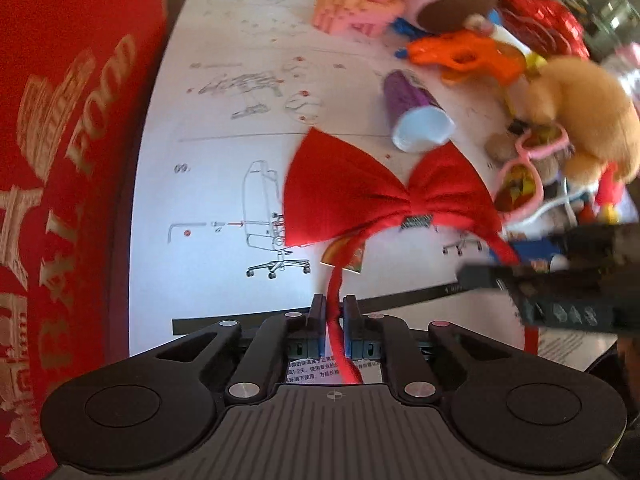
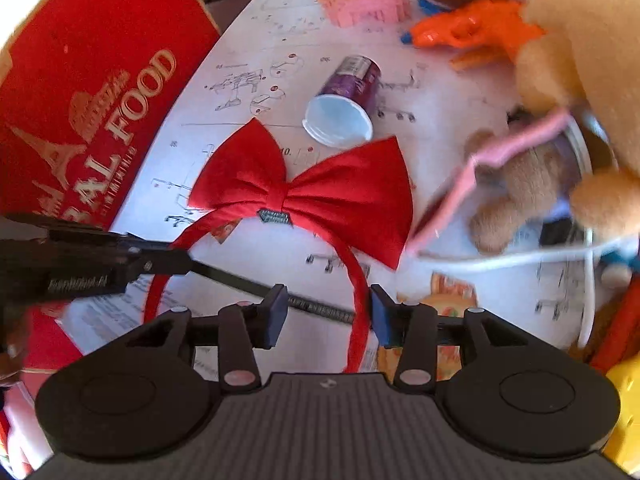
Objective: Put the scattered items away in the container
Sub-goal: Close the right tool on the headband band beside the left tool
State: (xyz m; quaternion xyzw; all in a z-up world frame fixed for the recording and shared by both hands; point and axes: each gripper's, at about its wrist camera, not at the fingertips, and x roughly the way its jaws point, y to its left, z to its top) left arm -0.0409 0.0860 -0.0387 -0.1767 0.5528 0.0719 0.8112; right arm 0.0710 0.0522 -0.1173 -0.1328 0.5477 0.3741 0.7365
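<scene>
Two fisheye views, each from a handheld gripper, aimed steeply down and forward along its fingers, close above a paper sheet; the left view sits nearer the red box; both share the red bow headband, the tipped purple cup and the toy pile.

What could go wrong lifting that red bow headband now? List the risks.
1. The left gripper pinches only the thin band of the headband, so the heavy bow may swing or slip out.
2. The right gripper has open jaws around the other side of the band; lifting could snag it.
3. The swinging bow could knock the purple cup rolling.
</scene>
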